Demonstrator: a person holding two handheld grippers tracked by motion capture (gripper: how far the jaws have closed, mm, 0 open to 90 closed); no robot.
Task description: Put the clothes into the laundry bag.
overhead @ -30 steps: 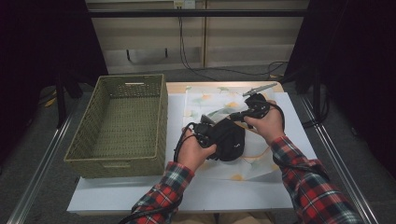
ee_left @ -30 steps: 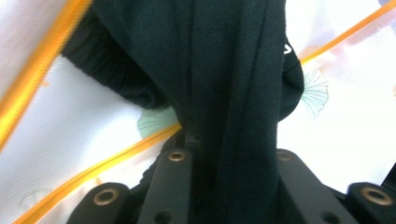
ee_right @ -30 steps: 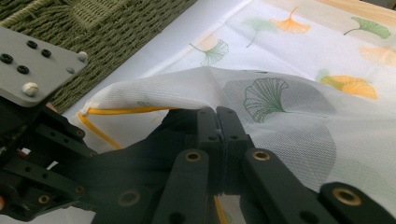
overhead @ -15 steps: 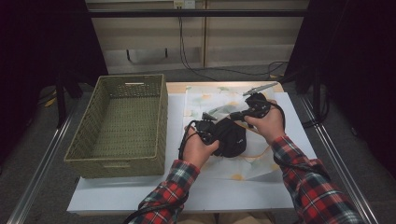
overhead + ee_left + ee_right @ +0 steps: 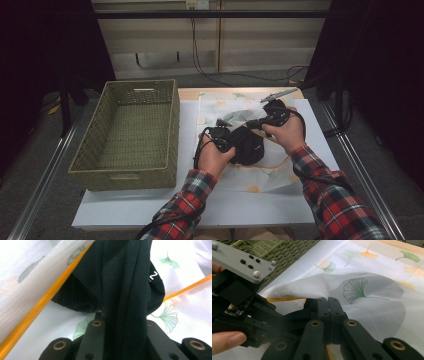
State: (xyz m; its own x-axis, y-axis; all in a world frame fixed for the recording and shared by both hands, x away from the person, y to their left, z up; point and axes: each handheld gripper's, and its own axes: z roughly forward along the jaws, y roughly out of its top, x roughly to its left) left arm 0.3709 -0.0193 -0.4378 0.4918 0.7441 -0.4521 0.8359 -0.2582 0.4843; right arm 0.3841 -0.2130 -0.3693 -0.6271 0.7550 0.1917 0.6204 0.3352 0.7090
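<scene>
Little has shifted since the earlier frames: both hands stay over the leaf-print mesh bag (image 5: 235, 112), the left a touch nearer the right. On the table (image 5: 125, 207), the left hand-held gripper (image 5: 220, 135) is clamped on a fold of black cloth (image 5: 247, 145), seen between its jaws in the left gripper view (image 5: 125, 290). At two o'clock from it, the right hand-held gripper (image 5: 250, 123) pinches the bag's white mesh (image 5: 312, 287), jaws closed tight. The cloth's far end is hidden under mesh. White lettering on it is cut off; only "N" reads. A wicker basket (image 5: 127, 132) sits at nine o'clock.
</scene>
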